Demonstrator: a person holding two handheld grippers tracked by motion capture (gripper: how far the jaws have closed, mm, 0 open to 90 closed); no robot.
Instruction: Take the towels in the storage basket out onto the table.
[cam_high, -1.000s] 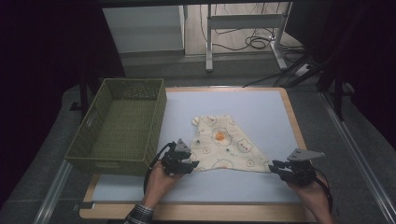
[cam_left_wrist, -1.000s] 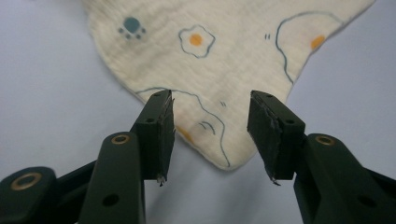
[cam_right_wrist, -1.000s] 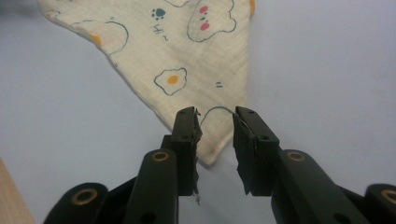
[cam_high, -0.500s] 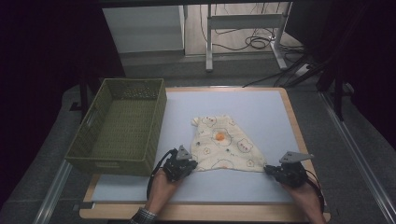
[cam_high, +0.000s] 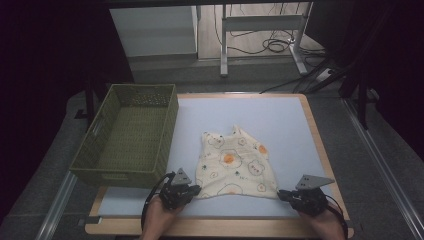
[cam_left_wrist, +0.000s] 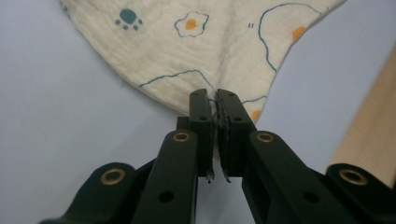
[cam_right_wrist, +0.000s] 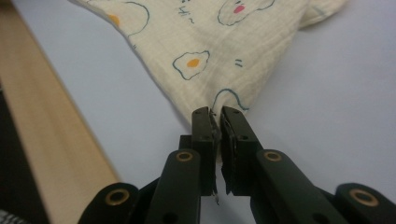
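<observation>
Pale blue table top (cam_high: 280, 120), wooden edge. At left, green woven basket (cam_high: 131, 135). Then left gripper (cam_high: 195, 190), pinched on near left hem corner of cream egg-print baby top (cam_high: 235, 162), flat mid-table. Right gripper (cam_high: 281, 194) clamped on right hem corner.

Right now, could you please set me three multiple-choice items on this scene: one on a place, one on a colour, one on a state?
1. Where is the basket relative to the garment in the high view?
A. left of it
B. right of it
C. on top of it

2. What colour is the basket?
A. red
B. green
C. white

3. How does the left gripper stand?
A. wide open above the table
B. shut on nothing
C. shut on the garment's hem

Answers: 1 A, the basket stands at the table's left edge, apart from the garment. 2 B, its woven walls are olive green. 3 C, cloth is pinched between its jaws; the right gripper grips the other near corner likewise.
</observation>
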